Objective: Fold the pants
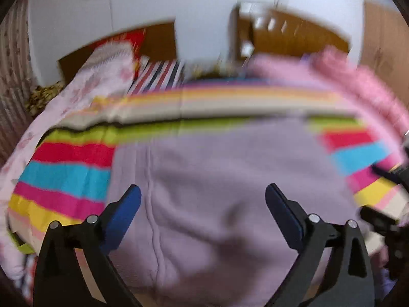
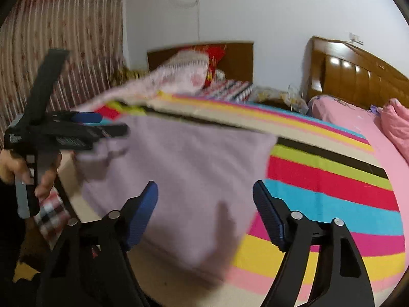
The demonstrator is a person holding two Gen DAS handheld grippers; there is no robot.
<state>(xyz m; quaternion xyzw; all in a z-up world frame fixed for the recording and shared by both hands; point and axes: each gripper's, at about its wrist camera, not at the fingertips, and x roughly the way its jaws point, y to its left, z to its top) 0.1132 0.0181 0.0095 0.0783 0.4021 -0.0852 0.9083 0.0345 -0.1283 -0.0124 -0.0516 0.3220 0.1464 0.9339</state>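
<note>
- My left claw (image 1: 203, 195) stands wide apart, nothing between its blue pads (image 1: 122, 212); it hangs over the lilac pants (image 1: 230, 179).
- My right claw (image 2: 205, 195) is also apart and empty, above the near edge of the pants.
- The pants lie in a folded block on the striped bedsheet (image 2: 332, 194) of the bed, touching it, near its front edge.
- In the right wrist view I see a hand (image 2: 15, 168) gripping the left tool's handle, just beside the pants' left edge.
- I see no containers; a pink quilt (image 2: 358, 117) lies beyond.
</note>
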